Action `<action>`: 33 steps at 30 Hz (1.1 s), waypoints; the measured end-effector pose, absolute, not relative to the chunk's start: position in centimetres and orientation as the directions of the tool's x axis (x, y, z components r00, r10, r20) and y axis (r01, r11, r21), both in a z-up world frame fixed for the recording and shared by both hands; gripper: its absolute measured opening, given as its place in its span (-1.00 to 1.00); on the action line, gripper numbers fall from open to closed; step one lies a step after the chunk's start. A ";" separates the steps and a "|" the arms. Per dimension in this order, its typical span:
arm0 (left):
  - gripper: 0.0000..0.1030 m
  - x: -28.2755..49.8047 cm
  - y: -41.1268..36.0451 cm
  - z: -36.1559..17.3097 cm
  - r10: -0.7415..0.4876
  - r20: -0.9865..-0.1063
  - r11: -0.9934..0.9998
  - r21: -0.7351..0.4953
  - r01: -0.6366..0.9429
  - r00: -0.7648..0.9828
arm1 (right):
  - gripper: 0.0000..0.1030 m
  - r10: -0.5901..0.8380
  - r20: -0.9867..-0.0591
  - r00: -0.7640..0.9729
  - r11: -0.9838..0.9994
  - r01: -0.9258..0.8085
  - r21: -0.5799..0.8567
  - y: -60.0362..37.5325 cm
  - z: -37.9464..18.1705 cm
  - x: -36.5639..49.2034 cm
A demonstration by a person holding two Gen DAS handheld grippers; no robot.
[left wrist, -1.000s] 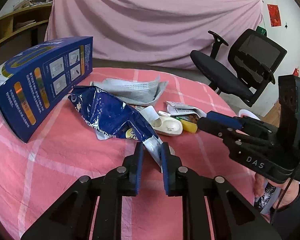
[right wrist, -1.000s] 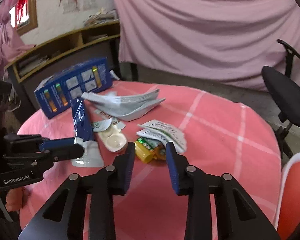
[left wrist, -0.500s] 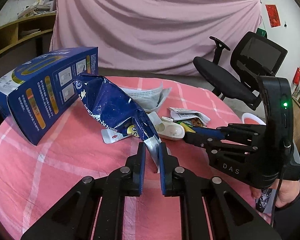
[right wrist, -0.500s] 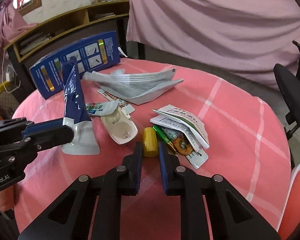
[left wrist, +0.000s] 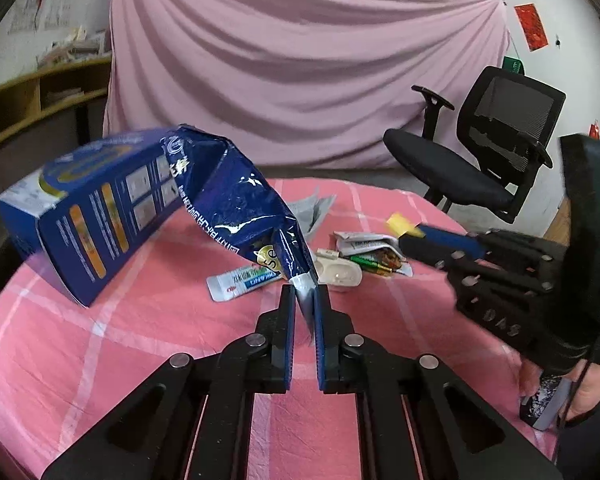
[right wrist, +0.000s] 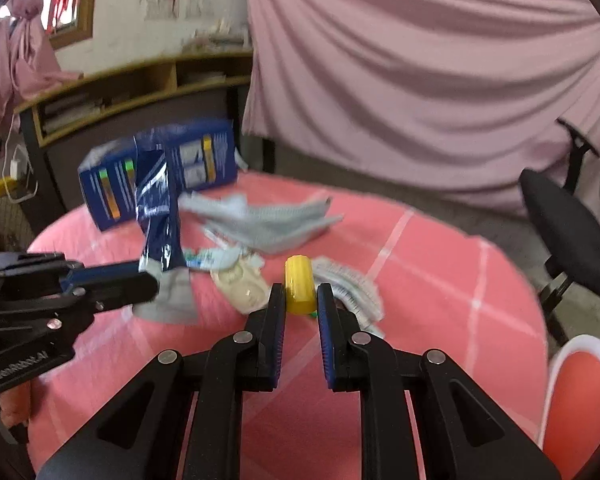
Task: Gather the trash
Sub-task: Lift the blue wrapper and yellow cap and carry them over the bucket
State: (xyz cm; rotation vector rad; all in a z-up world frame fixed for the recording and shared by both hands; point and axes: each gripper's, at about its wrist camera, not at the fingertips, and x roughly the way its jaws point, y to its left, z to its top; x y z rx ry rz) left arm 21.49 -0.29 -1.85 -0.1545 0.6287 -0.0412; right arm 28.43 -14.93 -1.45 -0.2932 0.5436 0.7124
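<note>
Right gripper [right wrist: 301, 300] has its fingers [right wrist: 277, 312] clamped on a small yellow cap [right wrist: 299, 290], lifted a bit off the pink checked counter [right wrist: 440, 280]. Over on the left, the left gripper [right wrist: 148, 278] is pinching a blue foil bag [right wrist: 156, 216] by its silver end, with the bag standing up. Behind it sits a blue box [right wrist: 188, 164]. Grey face masks [right wrist: 268, 220] lie far center, and a cream plastic case [right wrist: 242, 286] lies just left of the cap.

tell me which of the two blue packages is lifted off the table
The crinkled blue foil bag, pinched at its silver end by the left gripper; the blue cardboard box rests on the table.
</note>
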 end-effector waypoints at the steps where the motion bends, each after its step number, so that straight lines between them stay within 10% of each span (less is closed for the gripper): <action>1: -0.89 21.2 -0.4 -1.8 -0.080 -0.572 0.989 -0.148 -0.007 0.817 | -0.73 0.546 -0.538 0.643 0.730 -0.680 -0.072 -15.3 -1.1 28.1; 15: -0.90 17.3 -5.9 0.1 -0.004 -0.306 0.998 0.051 0.021 0.952 | -0.74 0.557 -0.174 0.812 0.812 -0.577 -0.088 -19.9 2.9 23.3; 33: -0.90 20.7 -16.5 5.0 -0.232 -0.108 0.967 0.081 0.242 0.967 | -0.73 0.278 0.001 0.961 0.959 -0.277 0.055 -31.9 6.1 22.9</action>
